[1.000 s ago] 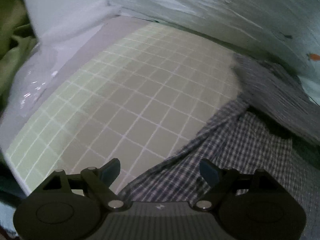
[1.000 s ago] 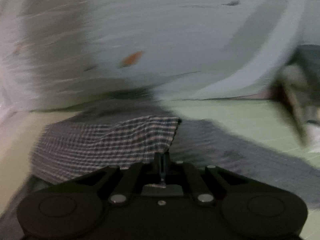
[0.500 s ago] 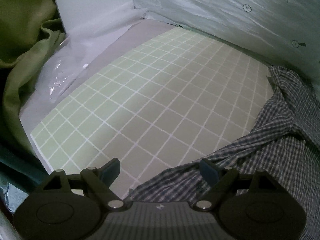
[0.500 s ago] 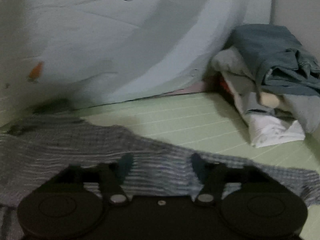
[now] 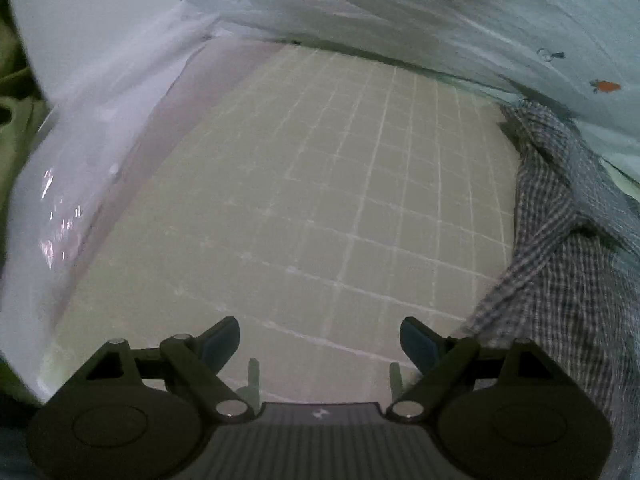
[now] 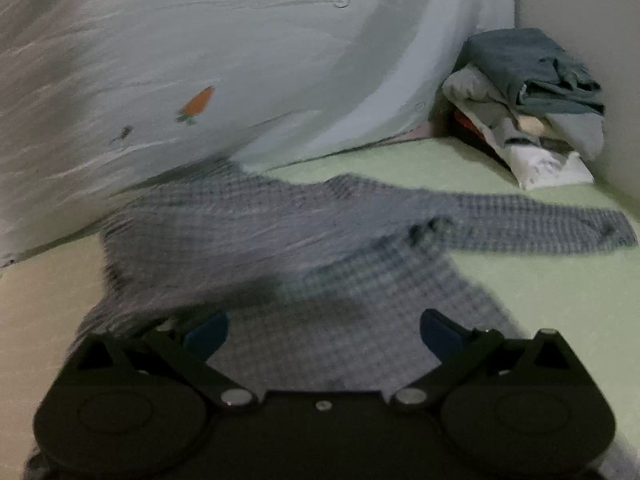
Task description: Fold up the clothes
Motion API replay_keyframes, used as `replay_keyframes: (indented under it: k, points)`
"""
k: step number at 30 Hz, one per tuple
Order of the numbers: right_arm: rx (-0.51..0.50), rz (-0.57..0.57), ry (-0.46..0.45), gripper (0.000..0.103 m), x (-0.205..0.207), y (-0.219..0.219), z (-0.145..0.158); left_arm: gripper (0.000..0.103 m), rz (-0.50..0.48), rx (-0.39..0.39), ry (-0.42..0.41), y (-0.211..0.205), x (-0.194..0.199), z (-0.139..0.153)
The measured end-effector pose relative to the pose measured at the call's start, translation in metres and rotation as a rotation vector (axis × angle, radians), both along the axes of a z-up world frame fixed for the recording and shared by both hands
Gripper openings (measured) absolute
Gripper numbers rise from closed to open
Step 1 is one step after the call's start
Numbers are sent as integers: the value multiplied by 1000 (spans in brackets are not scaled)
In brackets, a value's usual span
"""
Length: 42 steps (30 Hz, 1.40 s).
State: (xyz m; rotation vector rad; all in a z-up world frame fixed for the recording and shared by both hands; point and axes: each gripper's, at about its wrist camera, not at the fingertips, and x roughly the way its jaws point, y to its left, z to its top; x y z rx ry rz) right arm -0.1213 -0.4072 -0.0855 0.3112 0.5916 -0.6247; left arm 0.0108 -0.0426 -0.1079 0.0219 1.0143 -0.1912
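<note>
A blue-and-white checked shirt (image 6: 320,264) lies crumpled on the pale green grid mat (image 6: 560,292), one sleeve (image 6: 552,224) stretched out to the right. My right gripper (image 6: 324,334) hovers over the near part of the shirt; its jaws are opening wide and nothing sits between the blue pads. In the left wrist view the same shirt (image 5: 560,248) fills the right edge. My left gripper (image 5: 320,340) stands open over bare mat (image 5: 320,200), just left of the shirt's edge, gripping nothing.
A light blue sheet with small carrot prints (image 6: 200,60) rises behind the mat. A pile of folded clothes (image 6: 532,100) sits in the far right corner. Clear plastic wrap (image 5: 80,200) and a green cloth (image 5: 16,100) border the mat's left side.
My right gripper let go of the shirt and opened wide; the shirt dropped onto the mat. My left gripper slid left off the shirt's edge onto bare mat.
</note>
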Motion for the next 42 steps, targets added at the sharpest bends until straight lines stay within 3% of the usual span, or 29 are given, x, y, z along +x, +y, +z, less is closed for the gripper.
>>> replay_keyframes:
  k: [5, 9, 13, 18, 20, 21, 30, 32, 39, 41, 42]
  points:
    - [-21, 2, 12, 103, 4, 103, -2, 90, -135, 4, -25, 39, 22, -1]
    - [8, -61, 46, 102, 22, 175, -13, 90, -178, 4, 7, 68, 27, -4]
    - [8, -10, 74, 90, 33, 228, -18, 90, -197, 5, 28, 90, 31, -11]
    - [-77, 63, 98, 75, 36, 282, -26, 90, -209, 14, 43, 112, 35, -19]
    - [-55, 81, 104, 55, 33, 292, -31, 90, -217, 14, 52, 119, 35, -20]
    - [-45, 87, 110, 52, 32, 296, -33, 90, -224, 14, 57, 122, 34, -21]
    - [-10, 193, 114, 40, 39, 318, -42, 90, -250, 22, 57, 126, 38, -23]
    - [16, 211, 130, 25, 40, 319, -46, 90, -248, 21, 55, 126, 38, -23]
    - [52, 210, 188, 23, 38, 312, -62, 90, -242, 18, 58, 125, 39, -22]
    - [61, 225, 188, 2, 37, 310, -61, 90, -244, 15, 59, 124, 40, -21]
    - [72, 229, 183, 2, 36, 308, -60, 90, -245, 13, 59, 122, 40, -21]
